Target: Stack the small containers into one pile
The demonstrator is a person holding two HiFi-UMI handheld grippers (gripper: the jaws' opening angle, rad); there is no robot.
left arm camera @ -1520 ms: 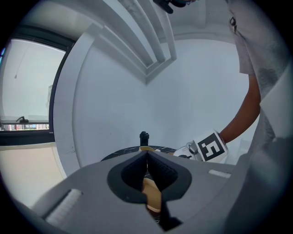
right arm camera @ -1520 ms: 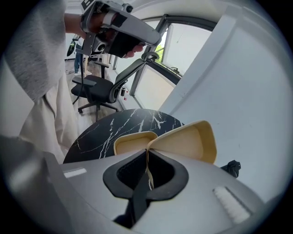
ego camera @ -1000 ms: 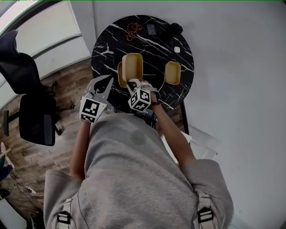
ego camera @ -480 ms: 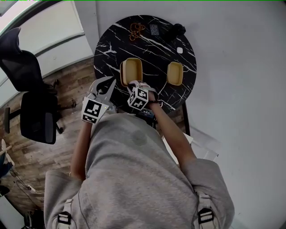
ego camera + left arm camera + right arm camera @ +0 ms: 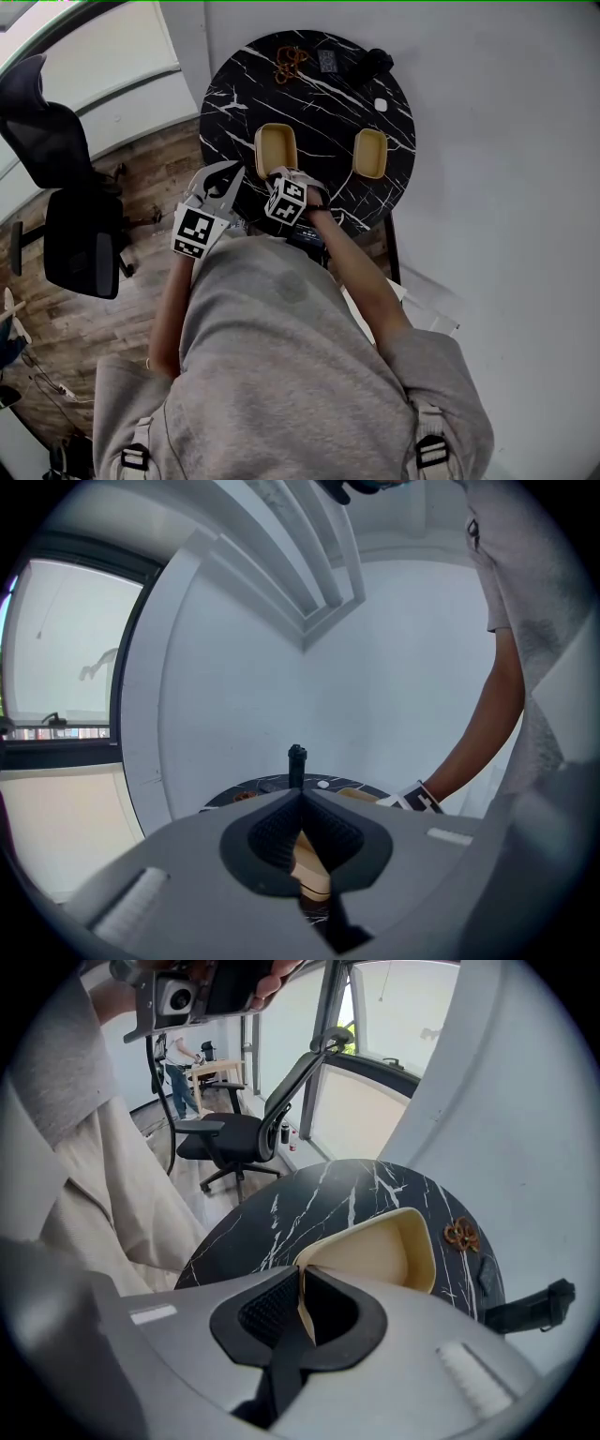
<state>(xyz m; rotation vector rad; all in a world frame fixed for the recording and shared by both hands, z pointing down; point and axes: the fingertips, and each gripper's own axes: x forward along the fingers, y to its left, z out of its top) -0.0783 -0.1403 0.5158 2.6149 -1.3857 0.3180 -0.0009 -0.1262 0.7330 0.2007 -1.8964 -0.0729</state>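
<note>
Two pale yellow containers lie on the round black marble table [image 5: 234, 103]. The left container [image 5: 275, 148] sits nested on another whose edge barely shows; the second lone container [image 5: 370, 153] lies apart to its right. My right gripper [image 5: 279, 176] points steeply down, shut on the near rim of the left container [image 5: 375, 1246], with the thin wall pinched between its pads [image 5: 281, 1302]. My left gripper [image 5: 223, 180] hovers off the table's near left edge, shut and holding nothing. In the left gripper view, its joined jaws [image 5: 298, 797] frame a bit of yellow container [image 5: 314, 872].
At the table's far side lie an orange tangle [image 5: 291, 64], a small dark rectangle [image 5: 328, 62], a black object [image 5: 373, 62] and a small white piece [image 5: 380, 104]. A black office chair [image 5: 66, 187] stands on the wood floor to the left. A white wall runs along the right.
The right gripper has lowered the held container, which was tilted and offset above the other one, until the two outlines merge into one. The left gripper stayed put.
</note>
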